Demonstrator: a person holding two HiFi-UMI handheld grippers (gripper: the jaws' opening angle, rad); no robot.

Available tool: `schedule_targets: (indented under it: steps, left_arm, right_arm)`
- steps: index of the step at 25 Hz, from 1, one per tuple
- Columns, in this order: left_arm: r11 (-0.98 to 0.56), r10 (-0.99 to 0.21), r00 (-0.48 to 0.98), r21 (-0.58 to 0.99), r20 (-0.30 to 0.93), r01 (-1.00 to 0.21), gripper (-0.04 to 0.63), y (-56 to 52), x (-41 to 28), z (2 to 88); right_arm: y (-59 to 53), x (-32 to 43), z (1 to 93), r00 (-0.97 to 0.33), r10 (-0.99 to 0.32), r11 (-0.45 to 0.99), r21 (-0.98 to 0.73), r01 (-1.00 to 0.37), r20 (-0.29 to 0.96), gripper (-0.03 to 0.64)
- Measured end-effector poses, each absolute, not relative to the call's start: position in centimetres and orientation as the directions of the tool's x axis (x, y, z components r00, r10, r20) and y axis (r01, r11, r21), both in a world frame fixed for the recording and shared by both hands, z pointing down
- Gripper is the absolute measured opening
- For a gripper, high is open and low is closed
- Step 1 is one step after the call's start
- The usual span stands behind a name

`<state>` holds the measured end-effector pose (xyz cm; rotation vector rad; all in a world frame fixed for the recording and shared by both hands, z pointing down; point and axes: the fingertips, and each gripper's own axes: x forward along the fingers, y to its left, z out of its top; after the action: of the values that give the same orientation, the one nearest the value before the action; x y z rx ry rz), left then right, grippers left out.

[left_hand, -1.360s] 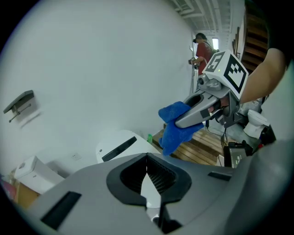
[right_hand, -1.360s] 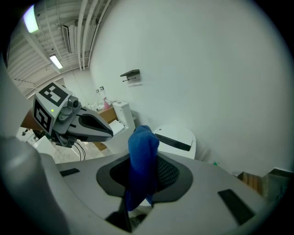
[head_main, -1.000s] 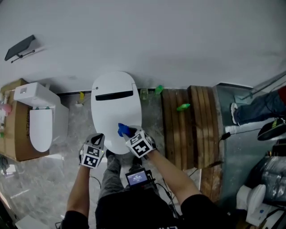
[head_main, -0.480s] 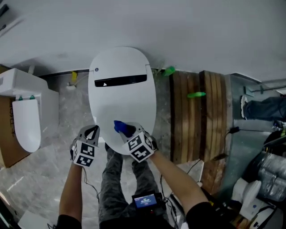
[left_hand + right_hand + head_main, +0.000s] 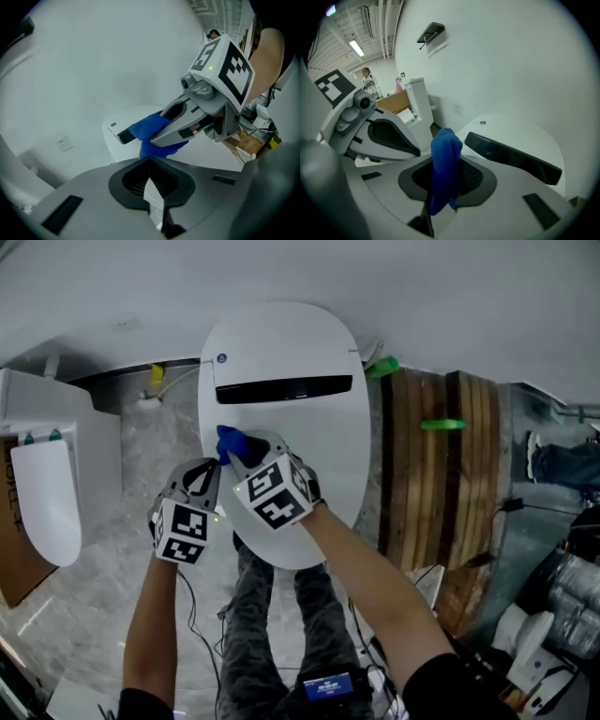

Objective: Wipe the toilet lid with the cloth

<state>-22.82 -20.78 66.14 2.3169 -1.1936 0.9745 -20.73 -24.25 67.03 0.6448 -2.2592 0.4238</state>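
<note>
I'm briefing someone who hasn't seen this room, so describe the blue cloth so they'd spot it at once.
Find the big white oval toilet lid with the dark slot, against the wall. Above its left side in the head view, the right gripper pinches the cloth between its jaws. It is a small, crumpled, bright blue wad, unlike the white and grey around it.

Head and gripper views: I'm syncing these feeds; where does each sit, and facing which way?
Head view: on the head, steeply down onto lid; shows forearms, legs, left gripper, right gripper.
Left gripper view: on left gripper, along its shut jaws toward lid, right gripper.
Right gripper view: along jaws shut on cloth, toward lid.
Shared: lid, cloth.
</note>
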Motion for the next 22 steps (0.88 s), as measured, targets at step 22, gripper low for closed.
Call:
schedule_targets:
  steps: [22]
  left_arm:
    - [-0.601,-0.517,0.416,0.029,0.748,-0.799,0.011,-24.5,-25.7,72.8]
  right_arm:
    - [-31.1,-26.5,72.6,-0.559,-0.313,0.719,-0.193,-0.668,0.768,0.094]
